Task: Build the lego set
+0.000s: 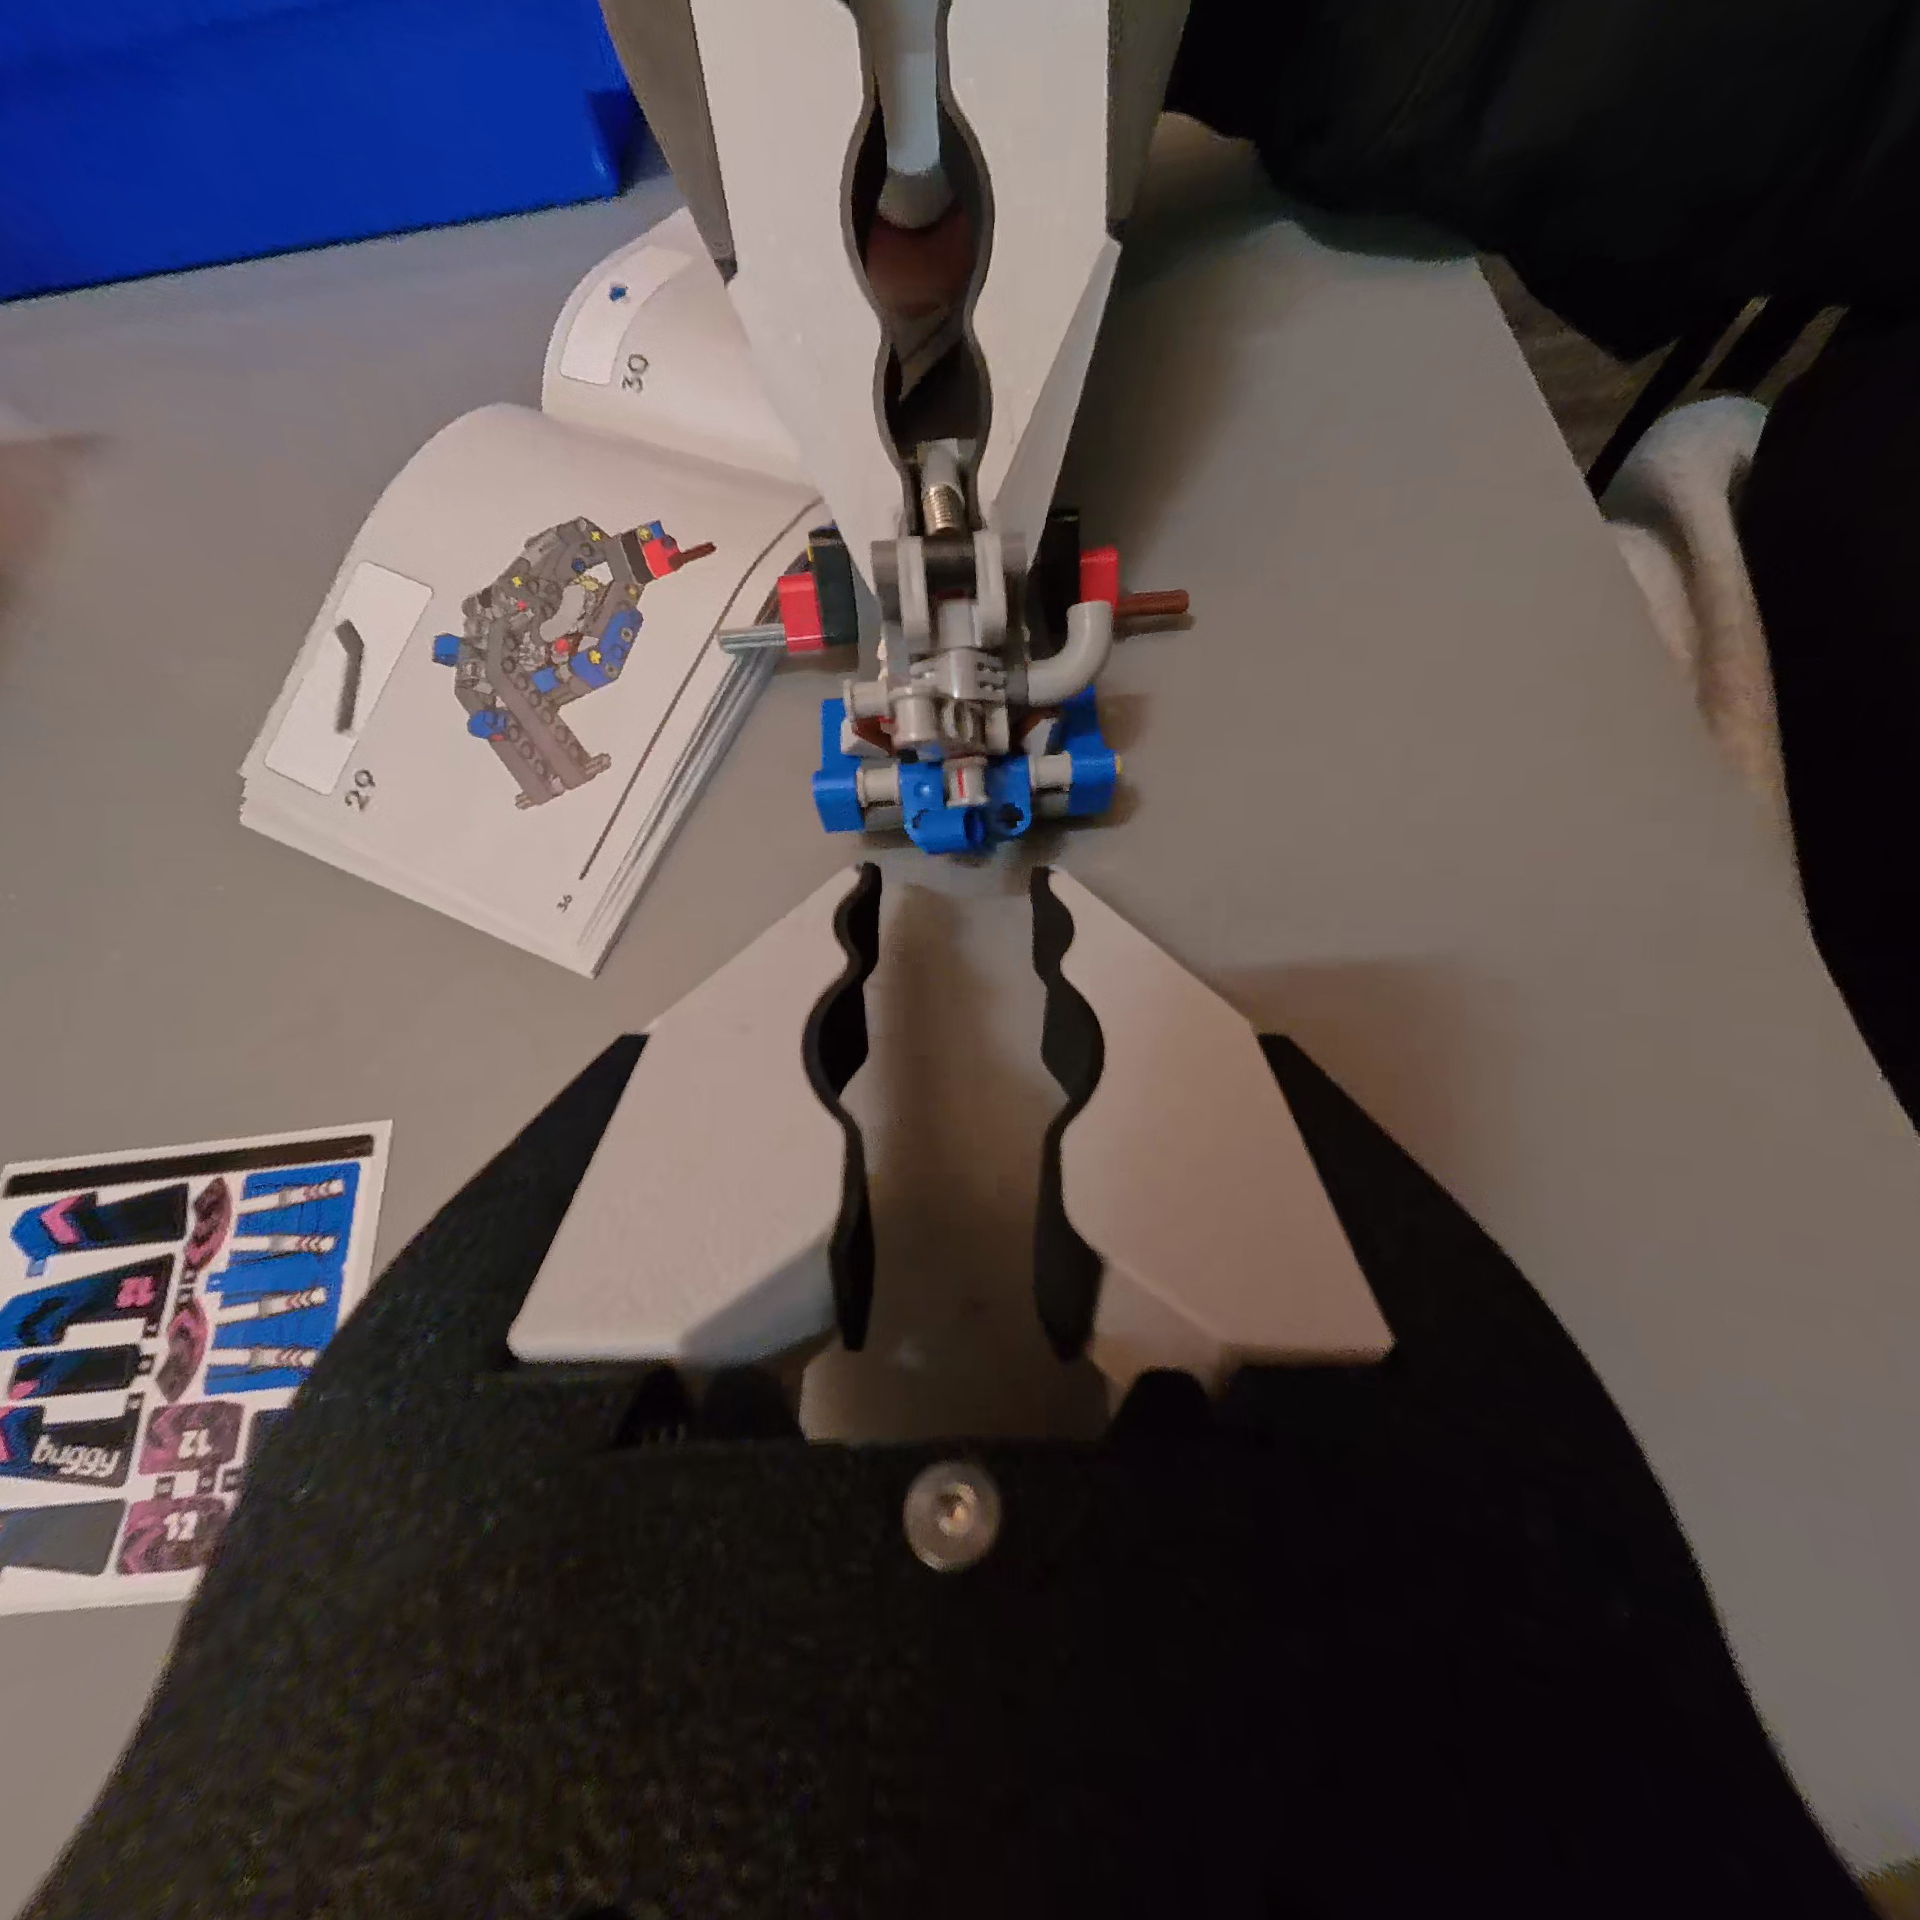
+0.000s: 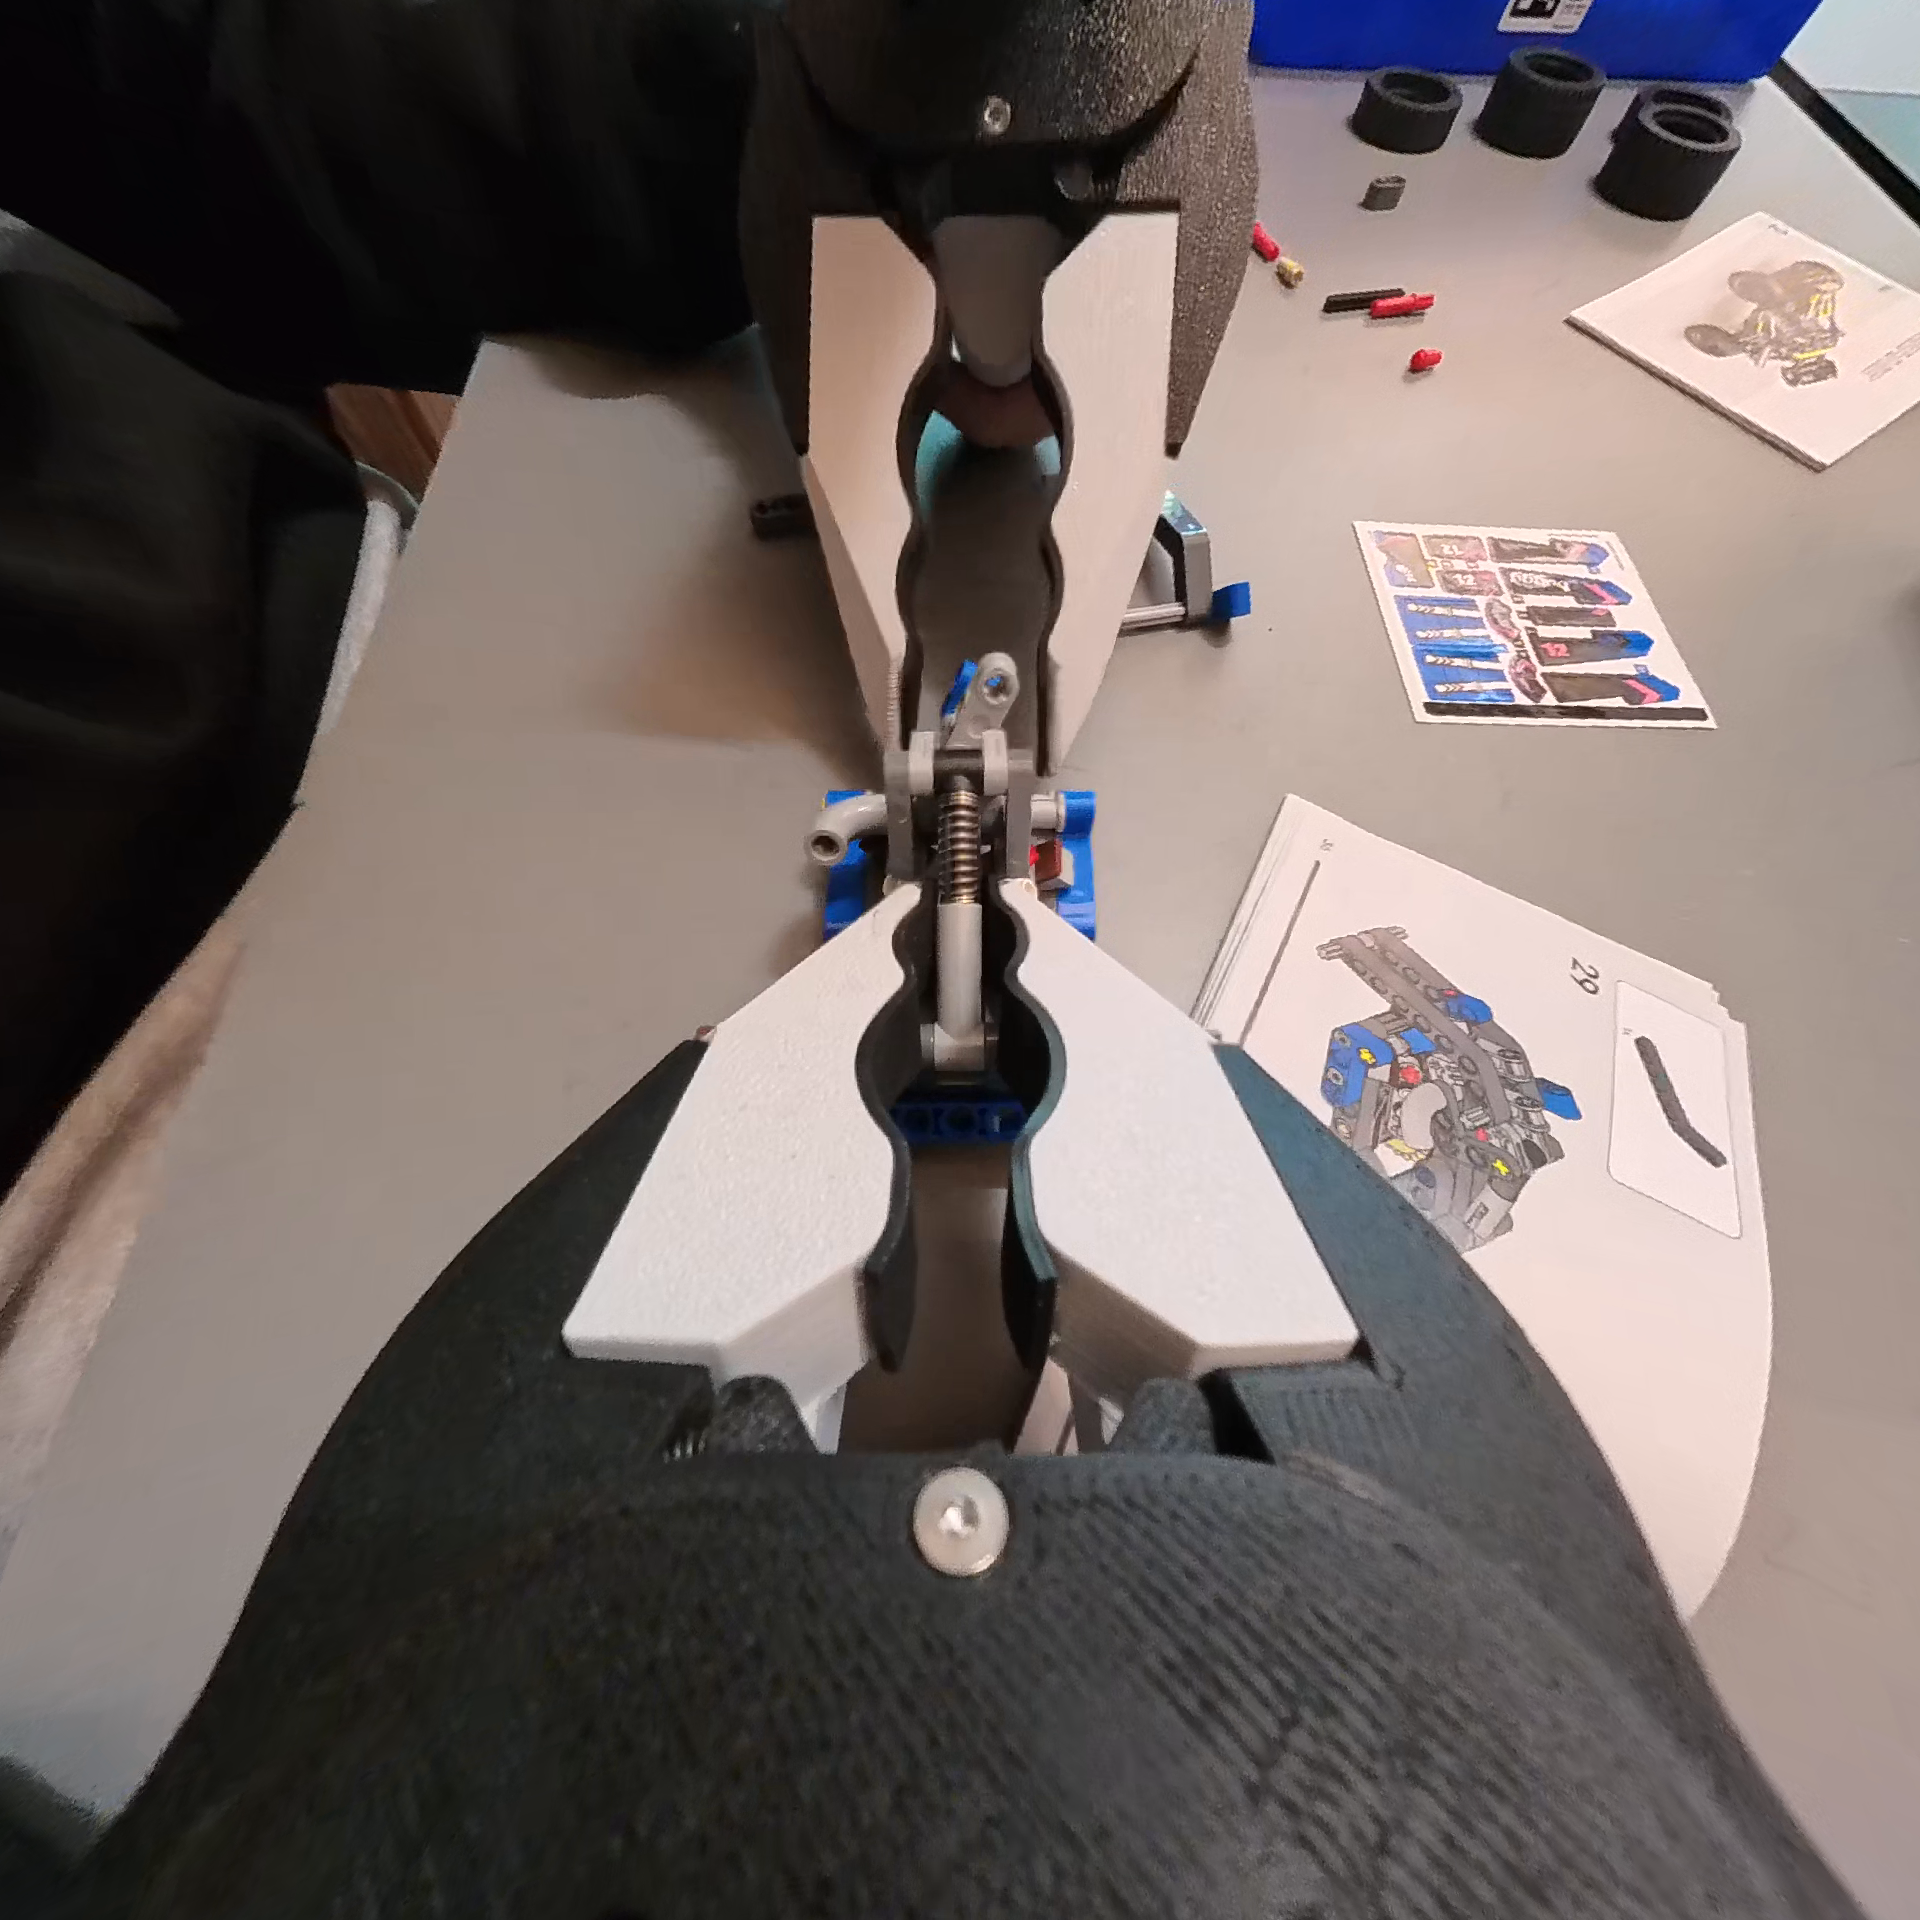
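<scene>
A partly built lego assembly [image 1: 966, 717] of grey, blue and red parts, with a spring shock absorber [image 2: 958, 831], sits low over the grey table [image 1: 1351, 727]. My right gripper [image 2: 961, 899] is shut on it, its fingers closed around the shock absorber; in the left wrist view it [image 1: 943, 509] comes in from the top. My left gripper [image 1: 956, 878] is open and empty, its fingertips just short of the assembly's blue end. In the right wrist view it [image 2: 971, 748] faces me from the far side.
An open instruction booklet [image 1: 499, 675] lies beside the assembly, a sticker sheet [image 1: 177, 1351] nearer my left gripper. The right wrist view shows black tyres [image 2: 1538, 88], loose red pins [image 2: 1397, 303], a second booklet [image 2: 1766, 332] and a blue bin [image 2: 1455, 42]. The table edge [image 1: 1558, 468] is close. Tip to tip, the grippers are about 4 cm apart.
</scene>
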The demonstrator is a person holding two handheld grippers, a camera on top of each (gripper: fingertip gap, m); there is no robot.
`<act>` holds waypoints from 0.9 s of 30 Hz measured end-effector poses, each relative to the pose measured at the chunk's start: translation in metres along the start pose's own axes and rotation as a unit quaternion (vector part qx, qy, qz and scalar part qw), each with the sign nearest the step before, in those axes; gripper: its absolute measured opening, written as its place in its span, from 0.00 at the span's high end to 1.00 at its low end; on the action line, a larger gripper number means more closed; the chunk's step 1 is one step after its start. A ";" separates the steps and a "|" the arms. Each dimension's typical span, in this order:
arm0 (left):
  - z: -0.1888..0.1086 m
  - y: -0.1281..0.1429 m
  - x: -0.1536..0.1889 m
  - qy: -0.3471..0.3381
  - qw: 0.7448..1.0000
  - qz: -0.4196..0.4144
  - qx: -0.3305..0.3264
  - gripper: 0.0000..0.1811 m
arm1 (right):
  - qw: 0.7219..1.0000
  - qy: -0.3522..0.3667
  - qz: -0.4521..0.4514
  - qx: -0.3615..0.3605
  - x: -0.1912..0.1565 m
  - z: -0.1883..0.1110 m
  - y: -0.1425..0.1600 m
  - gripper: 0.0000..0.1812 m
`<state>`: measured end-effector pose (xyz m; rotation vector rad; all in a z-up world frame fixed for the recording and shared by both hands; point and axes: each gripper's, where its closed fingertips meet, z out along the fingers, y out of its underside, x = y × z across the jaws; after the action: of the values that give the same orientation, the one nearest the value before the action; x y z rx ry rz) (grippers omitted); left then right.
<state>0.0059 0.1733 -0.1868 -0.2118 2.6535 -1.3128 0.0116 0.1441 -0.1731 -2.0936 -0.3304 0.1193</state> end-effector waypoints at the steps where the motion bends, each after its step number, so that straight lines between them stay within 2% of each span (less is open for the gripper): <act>1: -0.003 -0.003 -0.001 -0.002 1.000 0.001 0.011 0.86 | 1.000 0.004 0.004 0.008 0.002 -0.002 -0.002 0.97; 9: -0.046 -0.042 -0.024 -0.079 0.986 0.020 0.146 0.87 | 0.984 -0.009 0.060 0.168 0.005 -0.028 -0.046 0.97; 13: -0.055 -0.057 -0.014 -0.051 0.979 0.022 0.198 0.87 | 0.972 -0.025 0.072 0.223 0.002 -0.032 -0.064 0.97; 27: -0.066 -0.073 -0.006 -0.011 0.963 -0.006 0.268 0.87 | 0.946 -0.050 0.107 0.303 -0.001 -0.044 -0.089 0.97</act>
<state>0.0013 0.1812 -0.0886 -0.1637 2.1722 -1.9491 0.0035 0.1504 -0.0742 -1.5064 -0.1016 0.4064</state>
